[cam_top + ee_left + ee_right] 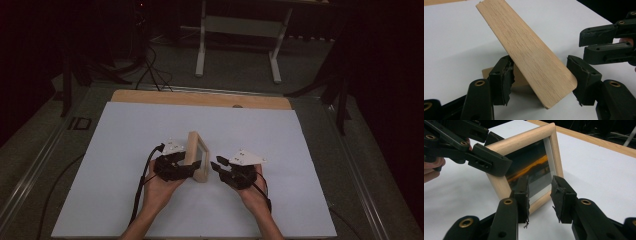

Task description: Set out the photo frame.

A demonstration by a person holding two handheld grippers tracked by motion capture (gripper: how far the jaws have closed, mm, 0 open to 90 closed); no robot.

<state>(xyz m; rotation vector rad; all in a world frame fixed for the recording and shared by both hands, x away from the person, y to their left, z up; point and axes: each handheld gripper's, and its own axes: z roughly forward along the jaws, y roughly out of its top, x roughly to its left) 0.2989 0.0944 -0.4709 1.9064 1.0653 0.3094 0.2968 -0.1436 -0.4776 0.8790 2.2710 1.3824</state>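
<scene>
One wooden picture frame [196, 156], standing on edge on your white sheet [125, 150], between both grippers. Your left gripper [540, 80]: jaws wide, straddling the frame's near edge, pads not pressing. Your right gripper [539, 195]: jaws part open, empty, just short of the glass.

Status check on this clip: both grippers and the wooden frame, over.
Left gripper fingers straddle the wooden frame's edge, one pad off. Right gripper open, facing the glass, not gripping. Frame upright on white sheet. Nothing blocking.
</scene>
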